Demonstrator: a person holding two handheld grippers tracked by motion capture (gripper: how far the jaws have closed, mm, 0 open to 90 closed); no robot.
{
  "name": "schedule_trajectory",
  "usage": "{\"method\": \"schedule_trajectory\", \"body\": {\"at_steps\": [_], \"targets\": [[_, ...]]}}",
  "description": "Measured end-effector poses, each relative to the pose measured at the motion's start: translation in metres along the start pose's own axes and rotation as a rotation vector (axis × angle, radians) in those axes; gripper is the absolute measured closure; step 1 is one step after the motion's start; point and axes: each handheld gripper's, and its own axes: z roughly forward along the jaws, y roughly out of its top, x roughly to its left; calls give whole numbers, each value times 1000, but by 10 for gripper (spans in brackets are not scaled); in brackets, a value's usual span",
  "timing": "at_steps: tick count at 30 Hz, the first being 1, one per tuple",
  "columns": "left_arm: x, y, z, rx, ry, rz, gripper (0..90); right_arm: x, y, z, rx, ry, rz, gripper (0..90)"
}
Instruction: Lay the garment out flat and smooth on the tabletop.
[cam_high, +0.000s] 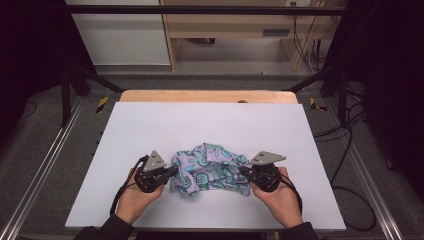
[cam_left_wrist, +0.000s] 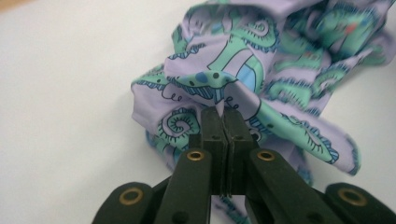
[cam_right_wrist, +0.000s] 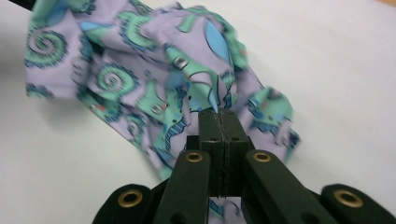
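Lilac cloth, printed with green and blue swirls, lay crumpled on the white table, bunched between the two grippers and near the person's edge of it. The step in hand looked like the taking of two holds on the fabric, one at each side, ahead of spreading or straightening it.

The left gripper had its jaws pressed together with a thin fold of the cloth caught at their very tips; in the left gripper view that pinched edge stood up just beyond the fingertips, and the rest of the bundle rose ahead of them and off to one side. The right gripper was likewise clamped tight, a small pleat of fabric nipped at the tips of its fingers, with the heap lying beyond and spilling to either side of them.

Both holds seemed shallow, on little more than a ridge of cloth. The next move would probably call for drawing the hands apart and lifting a little, slowly enough that neither pinch slipped off, so that the creased middle could open out between the fingers.
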Motion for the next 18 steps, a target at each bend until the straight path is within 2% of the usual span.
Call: {"method": "schedule_trajectory", "body": {"at_steps": [4, 9, 12, 18], "targets": [[6, -11, 6, -9, -19, -24, 892, -10, -14, -3, 17, -13, 26, 900], [10, -15, 9, -8, 2, -17, 892, -18, -27, -8, 23, -19, 50, 900], [15, -15, 8, -14, 2, -15, 892, -23, -31, -13, 13, -27, 64, 900], [8, -26, 5, 0, -31, 2, 891, -28, -38, -18, 13, -22, 68, 900]]}}
